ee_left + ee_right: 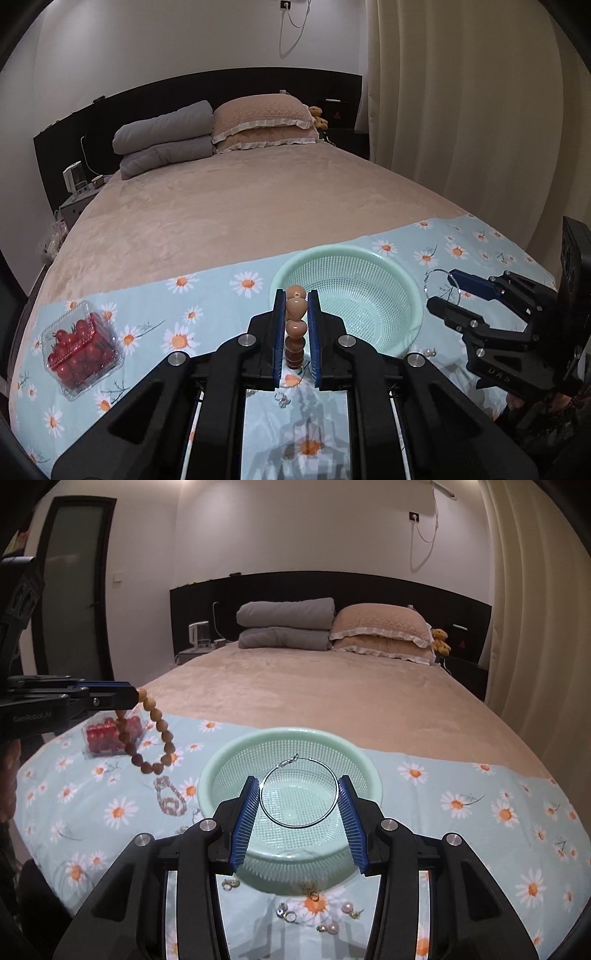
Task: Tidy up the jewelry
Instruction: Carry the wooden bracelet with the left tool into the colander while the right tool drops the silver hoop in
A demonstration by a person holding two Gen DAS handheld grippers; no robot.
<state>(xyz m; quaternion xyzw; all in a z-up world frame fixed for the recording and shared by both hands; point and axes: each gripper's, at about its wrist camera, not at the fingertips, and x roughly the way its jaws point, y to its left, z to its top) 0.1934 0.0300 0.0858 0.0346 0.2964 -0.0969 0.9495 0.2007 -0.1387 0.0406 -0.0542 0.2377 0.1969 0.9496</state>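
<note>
**Beads and hoop held over the daisy cloth**

Left wrist view: the left gripper is clenched on a wooden bead bracelet, whose beads stack upright between the blue pads. Just beyond them the mint basket rests on the daisy cloth, near the cloth's far edge. A clear box of red tomatoes sits toward the cloth's left end. The right gripper hangs to the right of the basket.

Right wrist view: the right gripper grips a thin silver hoop earring across its width, directly over the basket's bowl. The bracelet dangles from the left gripper above the cloth's left part. A pale beaded bracelet lies just left of the basket; small pearl earrings lie at the cloth's near edge.
</note>
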